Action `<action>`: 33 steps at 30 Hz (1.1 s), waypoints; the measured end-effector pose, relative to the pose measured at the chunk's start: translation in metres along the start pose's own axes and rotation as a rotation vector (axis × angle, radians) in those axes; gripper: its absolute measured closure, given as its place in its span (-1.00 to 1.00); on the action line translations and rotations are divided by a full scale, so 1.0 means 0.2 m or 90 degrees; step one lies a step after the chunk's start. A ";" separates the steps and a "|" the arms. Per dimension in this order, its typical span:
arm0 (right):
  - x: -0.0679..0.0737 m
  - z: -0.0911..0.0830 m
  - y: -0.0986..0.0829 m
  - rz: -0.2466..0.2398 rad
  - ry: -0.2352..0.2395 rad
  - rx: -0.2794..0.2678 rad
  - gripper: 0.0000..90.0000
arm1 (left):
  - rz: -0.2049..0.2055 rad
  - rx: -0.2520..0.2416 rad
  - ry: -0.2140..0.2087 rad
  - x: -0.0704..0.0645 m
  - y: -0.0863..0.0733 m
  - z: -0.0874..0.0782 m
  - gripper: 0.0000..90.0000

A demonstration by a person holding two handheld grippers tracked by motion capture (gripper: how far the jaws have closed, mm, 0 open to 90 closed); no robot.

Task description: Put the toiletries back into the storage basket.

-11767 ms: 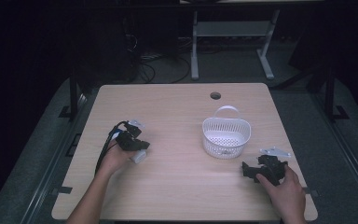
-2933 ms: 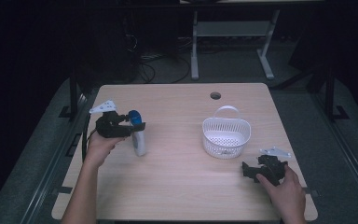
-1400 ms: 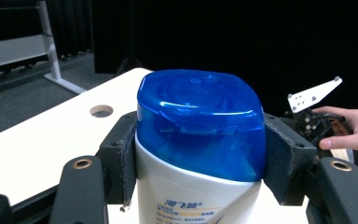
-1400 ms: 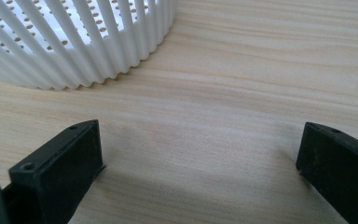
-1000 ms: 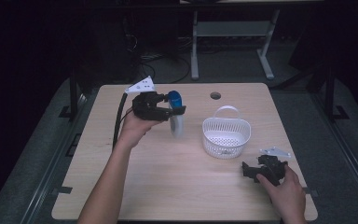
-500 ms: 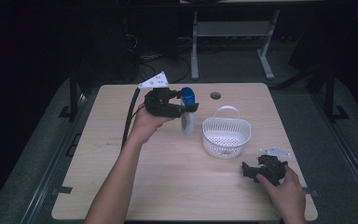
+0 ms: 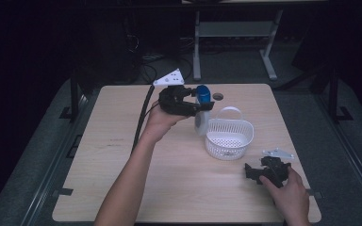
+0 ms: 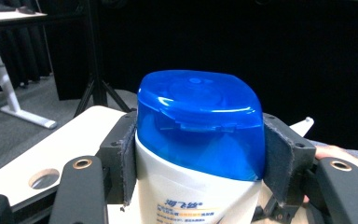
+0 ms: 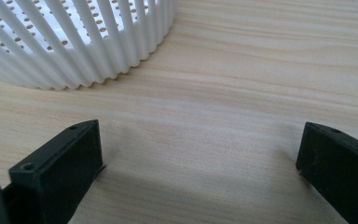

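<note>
My left gripper is shut on a white bottle with a blue cap, held upright in the air just left of the white slatted basket. In the left gripper view the jaws clamp both sides of the bottle right under its cap. My right gripper rests low on the table at the front right, near the basket, and it is open. In the right gripper view its jaws stand wide apart over bare wood, with the basket wall just ahead.
The wooden table has a round cable hole near its far edge. Beside the right gripper lies its grey plate. Dark floor and a desk frame lie beyond the table.
My left gripper picked up the bottle from the left side of the table and carried it rightward and up towards the basket. The right gripper has stayed still.
</note>
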State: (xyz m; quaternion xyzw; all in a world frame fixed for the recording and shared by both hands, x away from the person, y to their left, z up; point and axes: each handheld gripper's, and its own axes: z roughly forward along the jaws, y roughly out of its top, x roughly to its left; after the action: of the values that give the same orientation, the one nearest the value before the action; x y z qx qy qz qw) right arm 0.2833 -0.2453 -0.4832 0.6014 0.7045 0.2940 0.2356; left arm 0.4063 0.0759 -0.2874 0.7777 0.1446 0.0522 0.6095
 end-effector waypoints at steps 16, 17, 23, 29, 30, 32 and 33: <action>0.00 0.00 0.00 0.000 0.000 0.000 -1.00 | -0.002 0.001 -0.026 -0.02 0.01 0.16 -0.17; 0.00 0.00 0.00 0.000 0.000 0.000 -1.00 | -0.001 0.002 -0.026 -0.02 0.01 0.18 -0.17; 0.00 0.00 0.00 0.001 0.001 0.000 -1.00 | 0.004 0.005 -0.028 -0.02 -0.02 0.22 -0.17; 0.00 0.00 0.00 0.001 0.000 0.000 -1.00 | 0.008 0.010 -0.030 -0.01 -0.08 0.25 -0.17; 0.00 0.00 0.00 0.001 0.000 0.000 -1.00 | 0.008 0.013 -0.030 -0.01 -0.09 0.26 -0.17; 0.00 0.00 0.00 0.001 0.000 0.000 -1.00 | 0.009 0.016 -0.029 0.00 -0.11 0.27 -0.17; 0.00 0.00 0.00 0.001 0.000 0.000 -1.00 | 0.011 0.020 -0.026 0.00 -0.13 0.28 -0.17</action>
State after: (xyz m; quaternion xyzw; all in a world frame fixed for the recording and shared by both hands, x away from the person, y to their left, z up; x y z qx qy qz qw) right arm 0.2832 -0.2452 -0.4831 0.6021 0.7040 0.2943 0.2351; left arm 0.4163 0.0296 -0.3270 0.7892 0.1262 0.0395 0.5998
